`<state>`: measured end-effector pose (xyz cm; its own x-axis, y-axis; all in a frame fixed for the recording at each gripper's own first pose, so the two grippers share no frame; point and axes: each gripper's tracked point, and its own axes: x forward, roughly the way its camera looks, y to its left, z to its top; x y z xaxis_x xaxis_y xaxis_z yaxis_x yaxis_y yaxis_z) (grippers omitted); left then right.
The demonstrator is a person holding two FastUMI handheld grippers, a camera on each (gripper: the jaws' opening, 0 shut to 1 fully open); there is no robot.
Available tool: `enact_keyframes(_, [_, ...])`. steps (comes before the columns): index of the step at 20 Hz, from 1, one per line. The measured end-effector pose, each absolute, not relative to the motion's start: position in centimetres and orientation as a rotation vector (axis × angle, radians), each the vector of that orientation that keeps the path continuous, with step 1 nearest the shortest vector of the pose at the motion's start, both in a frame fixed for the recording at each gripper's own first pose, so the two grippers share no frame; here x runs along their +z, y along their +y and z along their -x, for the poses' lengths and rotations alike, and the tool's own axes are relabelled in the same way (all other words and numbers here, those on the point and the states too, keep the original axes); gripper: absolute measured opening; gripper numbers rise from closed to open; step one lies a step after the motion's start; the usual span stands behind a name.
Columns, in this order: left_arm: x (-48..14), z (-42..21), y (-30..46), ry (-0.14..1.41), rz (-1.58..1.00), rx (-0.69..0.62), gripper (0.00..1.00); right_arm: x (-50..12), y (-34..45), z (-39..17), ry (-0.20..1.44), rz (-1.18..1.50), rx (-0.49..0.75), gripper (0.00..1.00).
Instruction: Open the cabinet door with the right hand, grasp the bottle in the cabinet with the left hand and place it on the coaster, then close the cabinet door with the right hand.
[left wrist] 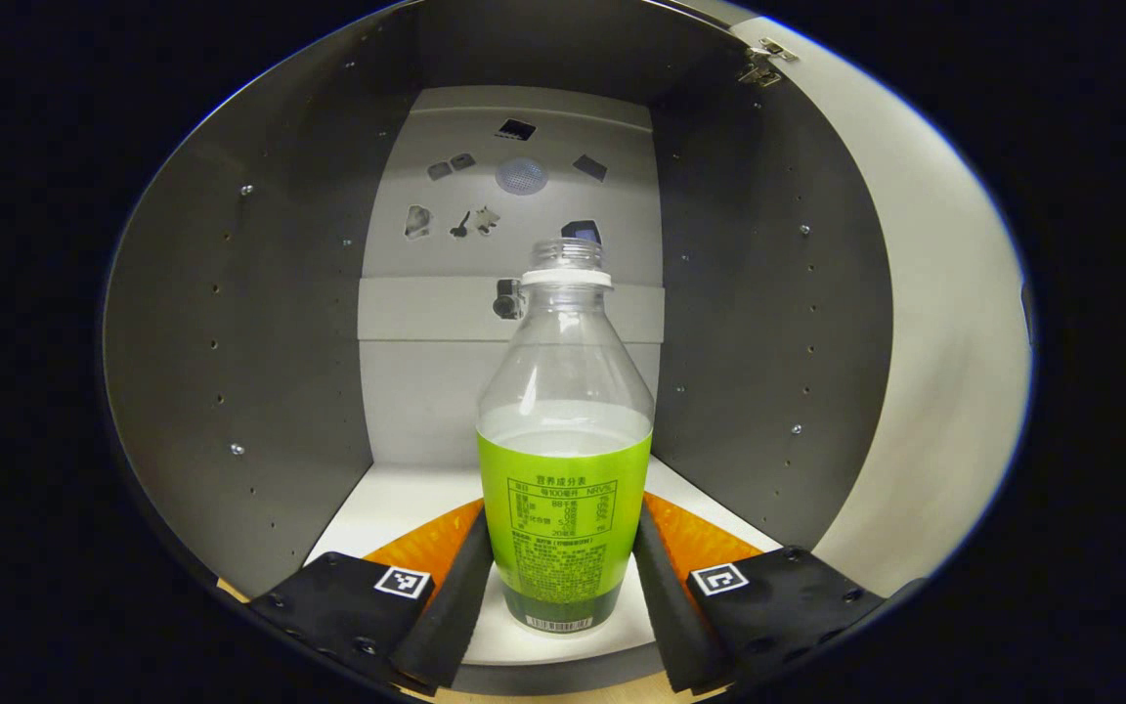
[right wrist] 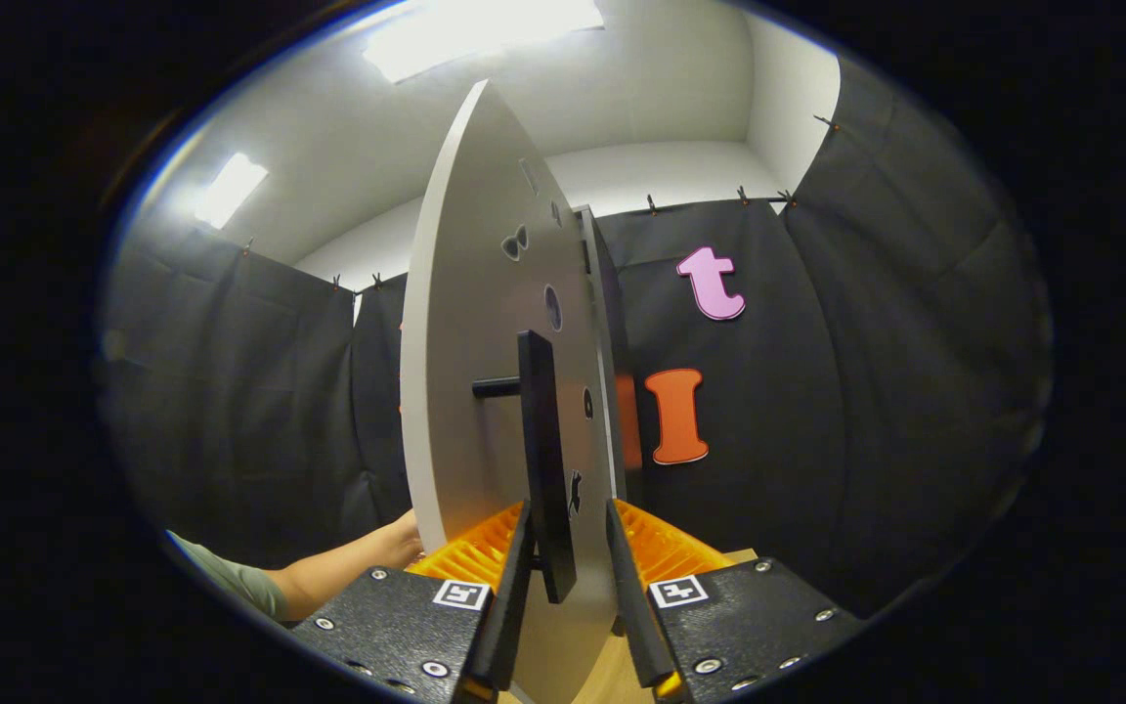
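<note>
A clear bottle (left wrist: 563, 460) with a green label and no cap stands upright on the white floor (left wrist: 397, 508) of the grey cabinet (left wrist: 250, 342). It is partly filled with pale liquid. My left gripper (left wrist: 563, 518) reaches into the cabinet, one finger pressed against each side of the bottle's lower half. The white cabinet door (left wrist: 934, 342) is swung open to the right. In the right gripper view the door (right wrist: 465, 342) appears nearly edge-on, and my right gripper (right wrist: 568, 513) is shut on its black bar handle (right wrist: 543, 440).
The cabinet's grey side walls stand close on both sides of the bottle, and a hinge (left wrist: 763, 64) sits at the upper right. A person's forearm (right wrist: 328, 577) reaches in behind the door. A strip of wooden tabletop (right wrist: 612, 675) lies under the right gripper.
</note>
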<state>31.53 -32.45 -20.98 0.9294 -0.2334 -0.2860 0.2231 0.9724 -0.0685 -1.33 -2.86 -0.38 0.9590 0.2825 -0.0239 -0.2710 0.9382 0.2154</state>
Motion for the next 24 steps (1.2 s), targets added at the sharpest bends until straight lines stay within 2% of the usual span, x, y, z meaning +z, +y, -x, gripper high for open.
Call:
enact_keyframes(1, [-20.7,-31.1,-32.3,0.297,0.040,-0.238,0.80,-0.4,-2.9,1.3,0.057,-0.210,0.279,0.49])
enact_keyframes(7, [-19.0,-27.8,-30.1,0.258,0.010,-0.227,0.82,-0.2,-3.2,2.0,0.055,-0.198,0.256,0.56])
enact_keyframes(8, [-18.7,-27.0,-29.6,0.256,0.004,-0.228,0.80,0.0,-3.2,2.3,0.051,-0.196,0.256,0.53])
enact_keyframes(9, [-18.6,-26.3,-29.0,0.251,0.000,-0.226,0.80,0.5,-3.2,2.5,0.045,-0.192,0.256,0.55])
enact_keyframes(11, [-18.4,-24.8,-28.1,0.250,-0.012,-0.225,0.80,1.2,-3.4,3.1,0.025,-0.182,0.252,0.67])
enact_keyframes(12, [-18.4,-23.8,-27.9,0.251,-0.013,-0.229,0.78,1.4,-3.3,3.4,0.016,-0.177,0.254,0.64])
enact_keyframes(13, [-18.3,-22.9,-27.4,0.245,-0.024,-0.231,0.80,1.7,-3.3,3.9,0.004,-0.172,0.255,0.65])
enact_keyframes(18, [-17.7,-18.6,-25.5,0.226,-0.046,-0.236,0.78,1.6,-3.5,4.4,-0.007,-0.159,0.239,0.70])
enact_keyframes(19, [-17.6,-17.7,-25.0,0.217,-0.051,-0.237,0.80,1.4,-3.6,4.5,-0.003,-0.156,0.241,0.76])
enact_keyframes(20, [-17.8,-17.1,-24.5,0.212,-0.060,-0.235,0.82,1.1,-3.5,4.5,-0.001,-0.150,0.244,0.76])
enact_keyframes(21, [-18.0,-16.3,-23.9,0.206,-0.061,-0.228,0.78,1.1,-3.8,4.3,-0.002,-0.154,0.237,0.72])
enact_keyframes(24, [-18.8,-14.2,-21.9,0.204,-0.036,-0.211,0.80,0.7,-4.2,3.9,0.010,-0.172,0.225,0.74])
